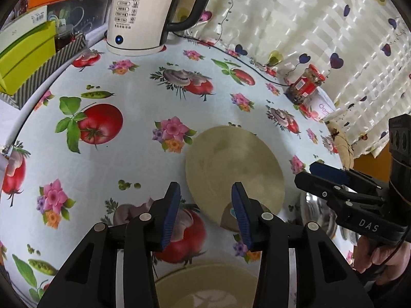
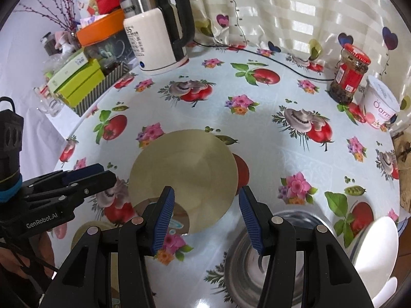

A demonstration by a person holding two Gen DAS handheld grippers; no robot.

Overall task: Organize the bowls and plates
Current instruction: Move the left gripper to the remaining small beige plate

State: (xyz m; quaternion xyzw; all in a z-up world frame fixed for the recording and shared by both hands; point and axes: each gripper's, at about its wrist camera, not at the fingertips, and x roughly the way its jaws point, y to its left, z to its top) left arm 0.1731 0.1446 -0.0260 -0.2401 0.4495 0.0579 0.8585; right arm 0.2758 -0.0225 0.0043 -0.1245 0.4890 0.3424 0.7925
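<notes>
Tablecloth (image 2: 257, 118), one beige plate (image 2: 185, 169), one steel bowl (image 2: 257, 269), both grippers' fingers (image 1: 170, 213) apart, empty.

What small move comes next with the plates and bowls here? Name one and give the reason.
Probably lower the left gripper onto the near rim of the beige plate and close. Its jaws stand open and empty just short of that rim, and the plate lies flat on the tablecloth, apart from the steel bowl. The right gripper is open and empty too.

plate (image 2: 183, 174) mid-table, kettle (image 2: 156, 38) behind it, jar (image 2: 350, 74) far right, steel bowl (image 2: 259, 269) near right.
</notes>
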